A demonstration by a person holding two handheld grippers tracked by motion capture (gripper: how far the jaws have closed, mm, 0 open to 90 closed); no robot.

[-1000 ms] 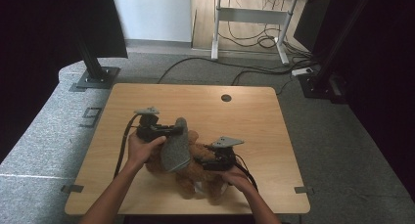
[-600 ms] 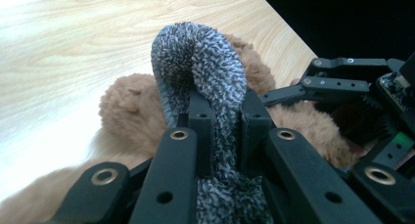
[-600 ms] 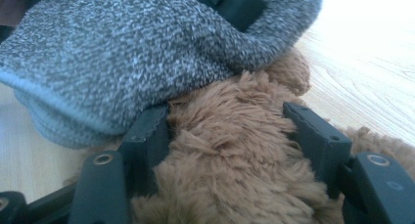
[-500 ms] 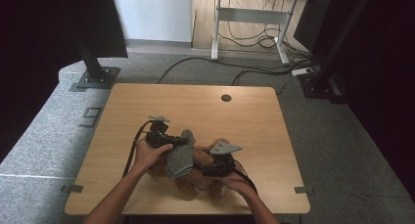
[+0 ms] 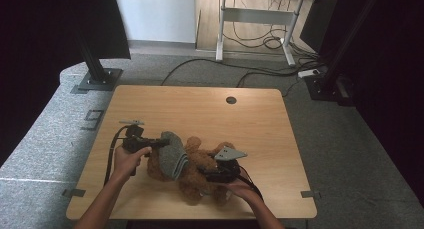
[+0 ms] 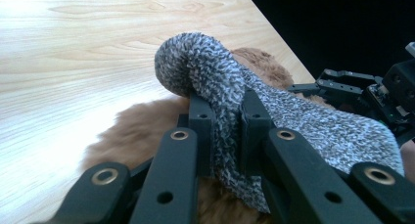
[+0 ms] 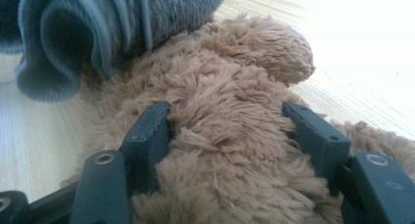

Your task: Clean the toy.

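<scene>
A: Where's the brown plush bear (image 5: 200, 171)?

B: Lying on the wooden counter (image 5: 200, 106), near the person's edge, roughly mid-width. A grey knitted sock (image 5: 172, 151) is draped over one end of it, on the left in the high view.

A: And the sock, is anything on it?

B: Yes. The left hand-held gripper (image 6: 226, 119) has its jaws pinched tight on a fold of the sock; in the left gripper view the knit bunches up above the jaws and hangs down between them, with brown fur just underneath.

A: The other one?

B: The right hand-held gripper (image 7: 226, 123) has its jaws set fairly wide around a thick part of the bear's body, both pads pressed into the fur. In the right gripper view the sock's open ribbed cuff (image 7: 54, 53) sits just above and to the left, resting against the plush.

A: What surrounds all that?

B: A small round hole (image 5: 230, 100) in the counter's far side, then grey carpet (image 5: 350, 154), and cables (image 5: 260, 41) trailing under a desk beyond.
</scene>
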